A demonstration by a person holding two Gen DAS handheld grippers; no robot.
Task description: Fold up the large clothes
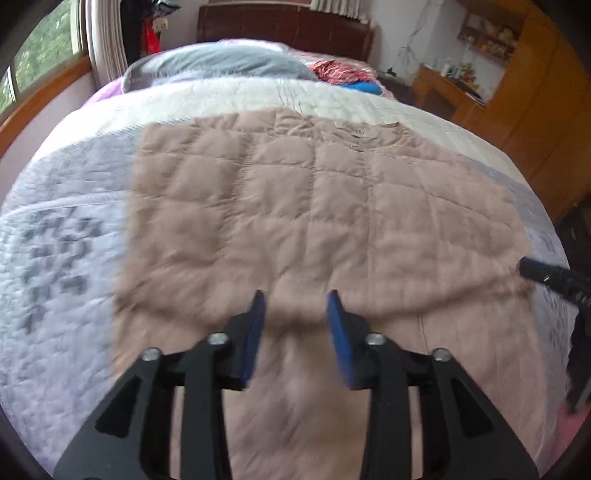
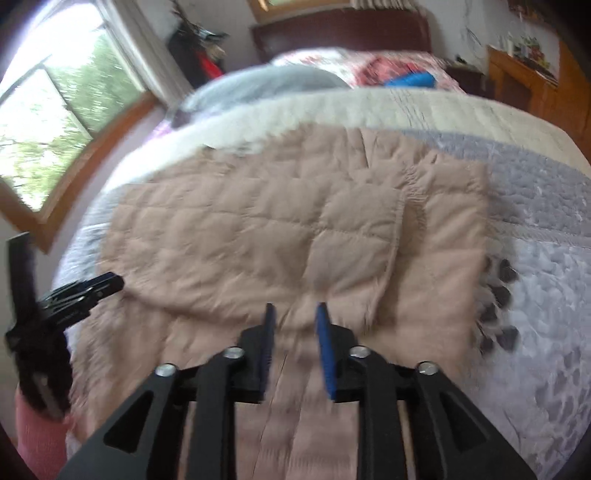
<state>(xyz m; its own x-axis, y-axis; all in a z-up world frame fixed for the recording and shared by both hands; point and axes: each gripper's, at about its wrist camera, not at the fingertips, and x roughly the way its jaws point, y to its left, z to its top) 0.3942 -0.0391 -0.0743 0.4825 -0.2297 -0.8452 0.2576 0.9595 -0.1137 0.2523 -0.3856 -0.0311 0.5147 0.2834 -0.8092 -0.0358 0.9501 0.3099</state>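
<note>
I had both claws hanging above the near edge of the beige quilted padded garment [image 1: 295, 206], which lay spread across the bed [image 1: 66, 258] on its lilac-and-white quilted bedspread, one layer folded over another so that a rounded folded edge ran across just ahead of my fingertips. My left claw [image 1: 296, 306] was released, its blue-padded jaws standing apart with nothing between them, only fabric below. My right claw [image 2: 294, 317] was likewise released and empty, its gap narrower, poised over the same near edge; from its camera I could see the left claw off to the side. The fold looked laid and let go, I judged, which is why neither claw gripped anything: the garment rested flat under its own weight. On the right side a strip of the lower layer stuck out past the folded panel, so I reckoned another fold was needed. A grey pillow [image 1: 221, 62] sat well beyond, near the dark headboard [image 1: 284, 29].
</note>
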